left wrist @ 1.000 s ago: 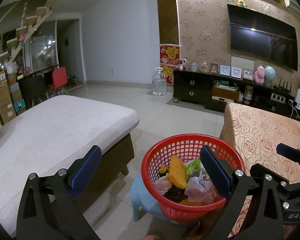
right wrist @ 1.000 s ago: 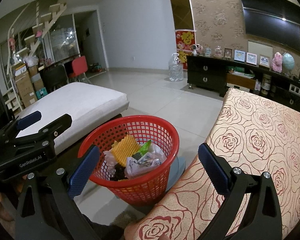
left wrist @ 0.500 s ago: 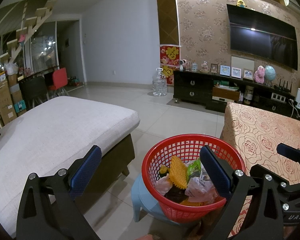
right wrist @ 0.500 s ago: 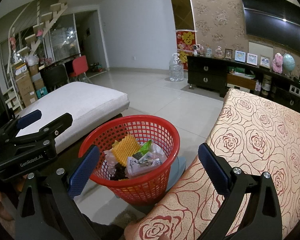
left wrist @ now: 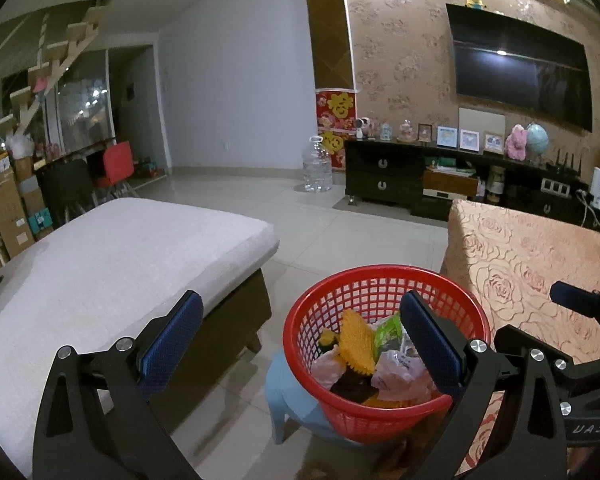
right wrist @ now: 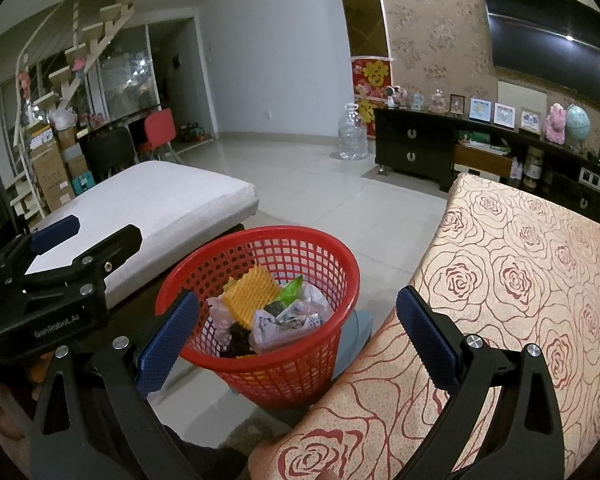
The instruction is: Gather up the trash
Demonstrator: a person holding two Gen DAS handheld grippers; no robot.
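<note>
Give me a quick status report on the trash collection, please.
Left gripper open, empty. Right gripper open, empty. Red basket on blue stool, holding wrappers. Nothing in the way.

Basket [right wrist: 260, 364] between ottoman [right wrist: 160, 200] – table [right wrist: 540, 280]

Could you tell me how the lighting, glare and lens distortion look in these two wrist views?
Left wrist view: dim, bluish indoor light; a ceiling lamp glares off the television; fisheye bends the walls and darkens the corners. Right wrist view: same dimness and curvature; the red basket and rose-patterned cloth stay sharp.
</note>
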